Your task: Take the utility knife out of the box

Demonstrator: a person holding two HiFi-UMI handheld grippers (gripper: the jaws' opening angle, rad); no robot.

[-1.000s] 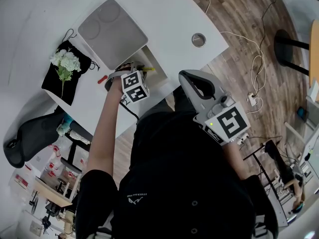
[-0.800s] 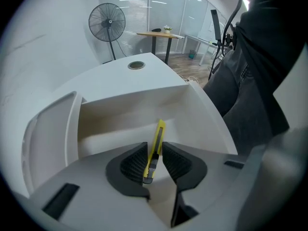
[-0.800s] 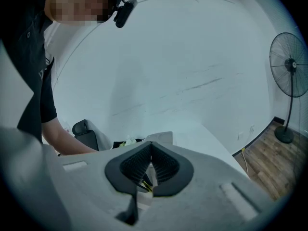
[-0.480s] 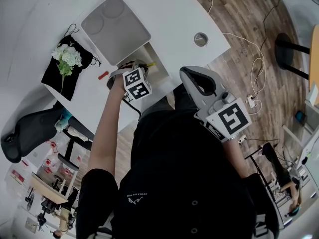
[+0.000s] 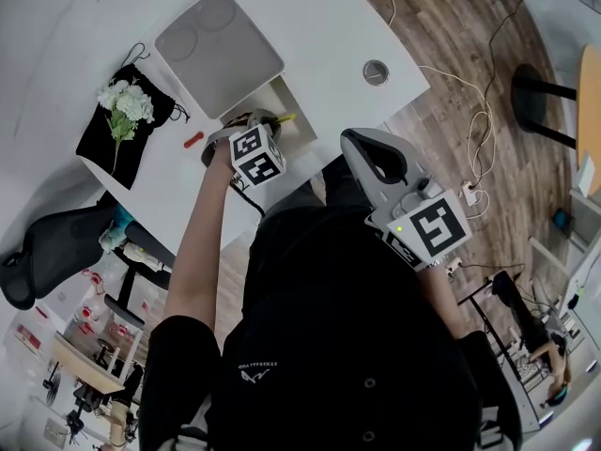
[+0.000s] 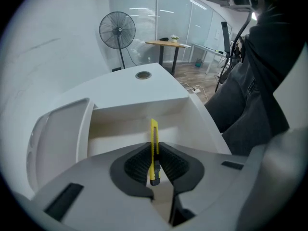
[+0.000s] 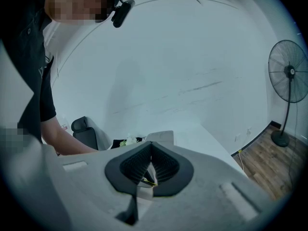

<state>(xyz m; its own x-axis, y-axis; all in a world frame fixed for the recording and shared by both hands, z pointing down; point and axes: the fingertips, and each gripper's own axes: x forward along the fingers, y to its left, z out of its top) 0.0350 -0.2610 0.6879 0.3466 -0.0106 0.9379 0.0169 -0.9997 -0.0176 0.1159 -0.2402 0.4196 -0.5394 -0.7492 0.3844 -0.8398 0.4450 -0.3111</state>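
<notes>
Knife clamped at the open box

White table (image 5: pixel 310 26) bears the box (image 6: pixel 139 110), its lid (image 5: pixel 218 50) open alongside, and a black pouch (image 5: pixel 101 150). The left gripper (image 6: pixel 154 146), jaws just closing, pinches the yellow utility knife (image 6: pixel 153 130) over the box. The right gripper (image 7: pixel 151 146) hangs closed and empty.

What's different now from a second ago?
The left gripper has just been closing its jaws, and they now pinch the yellow knife in the box. The right gripper, the lid and the flowers stayed put.
</notes>
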